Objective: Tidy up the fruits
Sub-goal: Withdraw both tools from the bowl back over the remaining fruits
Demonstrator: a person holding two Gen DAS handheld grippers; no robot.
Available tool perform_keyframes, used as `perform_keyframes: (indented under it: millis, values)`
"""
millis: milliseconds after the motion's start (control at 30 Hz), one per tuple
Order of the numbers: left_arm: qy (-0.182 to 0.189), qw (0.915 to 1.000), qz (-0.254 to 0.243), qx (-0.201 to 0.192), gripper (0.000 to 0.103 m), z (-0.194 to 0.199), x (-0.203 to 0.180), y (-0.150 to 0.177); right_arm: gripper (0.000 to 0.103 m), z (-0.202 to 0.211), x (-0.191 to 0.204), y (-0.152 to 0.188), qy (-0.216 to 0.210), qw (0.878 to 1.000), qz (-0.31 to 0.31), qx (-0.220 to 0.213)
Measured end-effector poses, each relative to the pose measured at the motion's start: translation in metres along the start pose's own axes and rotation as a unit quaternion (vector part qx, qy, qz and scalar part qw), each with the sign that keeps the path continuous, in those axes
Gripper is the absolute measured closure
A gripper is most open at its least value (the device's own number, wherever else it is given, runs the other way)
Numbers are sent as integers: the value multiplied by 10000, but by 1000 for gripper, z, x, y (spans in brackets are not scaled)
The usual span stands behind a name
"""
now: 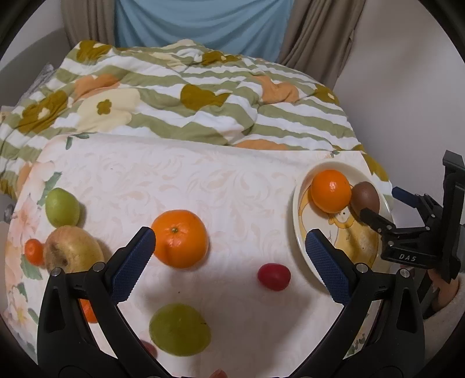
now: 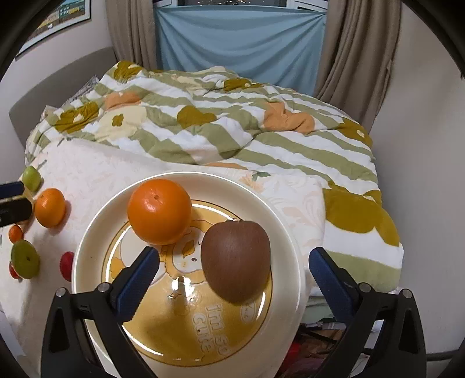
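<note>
kiwi (image 2: pixel 235 261): brown, fuzzy, egg-shaped, lying lower centre on cream plate (image 2: pixel 96 232) beside glossy orange (image 2: pixel 159 210) | right gripper (image 2: pixel 234 276): hanging released, straddling kiwi without touching | left gripper (image 1: pixel 229 261): gaping empty over bedspread

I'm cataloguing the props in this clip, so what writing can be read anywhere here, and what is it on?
"DAS": white letters on the black body of the right claw, seen from the left wrist.
"i'm so cute": white letters on the yellow middle of the plate.
Small round mark beside those words on the plate: too small to read.
Poster on the wall: no readable text.
</note>
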State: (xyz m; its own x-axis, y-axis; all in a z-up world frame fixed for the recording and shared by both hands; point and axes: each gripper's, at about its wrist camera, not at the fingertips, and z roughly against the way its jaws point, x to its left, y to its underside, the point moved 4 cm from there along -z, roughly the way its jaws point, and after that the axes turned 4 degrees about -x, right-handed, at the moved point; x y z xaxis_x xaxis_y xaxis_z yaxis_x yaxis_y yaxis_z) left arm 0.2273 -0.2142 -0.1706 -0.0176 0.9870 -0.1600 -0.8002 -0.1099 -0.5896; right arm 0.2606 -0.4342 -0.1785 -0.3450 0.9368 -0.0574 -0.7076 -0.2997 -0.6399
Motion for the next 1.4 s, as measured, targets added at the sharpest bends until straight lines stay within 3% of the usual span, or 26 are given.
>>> perform_keyframes:
  millis: [200,500,867,1133,1400]
  values:
    - [-89,9998,-28,-184,0,28,1,-7,0,26,2,-5,107,9999,15,48]
    - [-135,9983,21,-558,0,95,22,-14,0,101,30,-24,284,9992,-5,-296]
    - [-73,9974,-160,-698,0,153,99,-2,0,156,99,-22,312,9951,-847,-407]
    - [72,9970,-502,-593,0,158,155,0,0,160,158,-8,679,9885,-1278,-440]
    - [388,9951,-889,-203,0,129,181,2,0,143,202,14,823,9810,-1749,-180]
